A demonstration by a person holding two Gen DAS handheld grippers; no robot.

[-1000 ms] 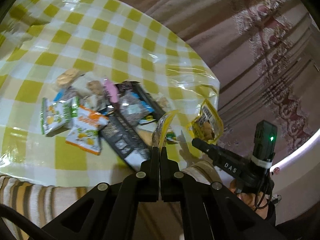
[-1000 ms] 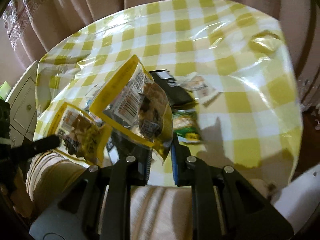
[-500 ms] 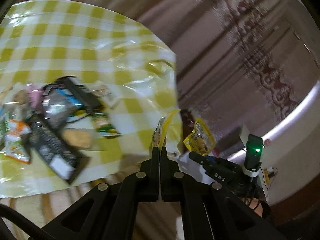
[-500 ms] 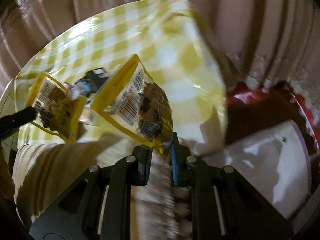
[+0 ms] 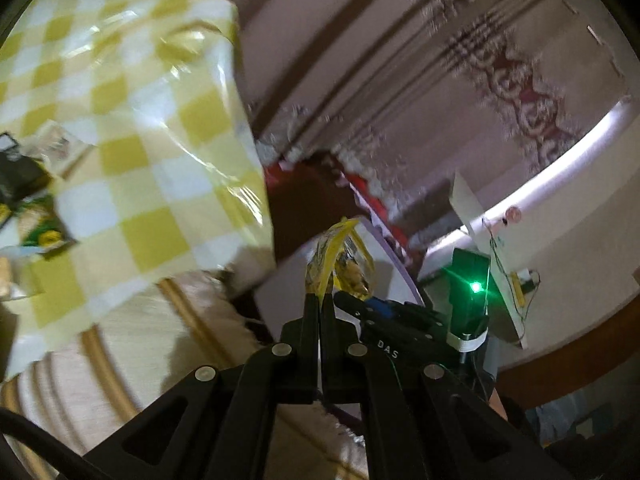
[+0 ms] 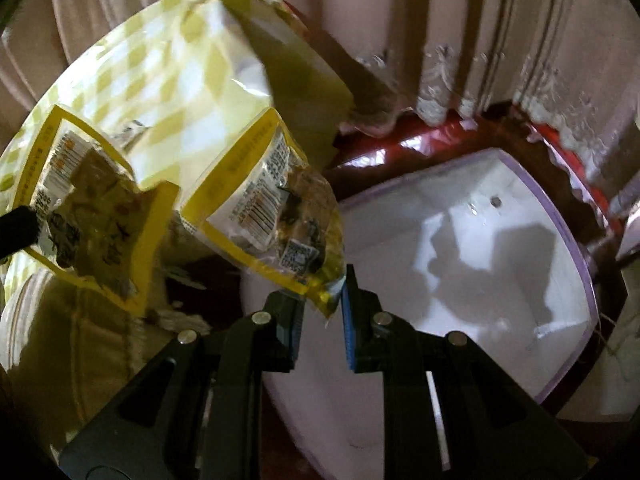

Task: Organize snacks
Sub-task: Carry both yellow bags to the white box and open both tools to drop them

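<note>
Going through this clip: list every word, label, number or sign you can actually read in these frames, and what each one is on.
"DAS": white letters on the right gripper, seen in the left wrist view.
Barcode, QR code and small print on the right packet: too small and blurred to read.
Barcode and dark characters on the left packet: too blurred to read.
Green packet on the table: print blurred.
Nothing else legible.

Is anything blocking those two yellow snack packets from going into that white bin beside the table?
Nothing visible does. The right gripper holds one yellow snack packet at the white bin's open top, the left gripper holds the other packet nearby, and the bin looks empty inside.
</note>
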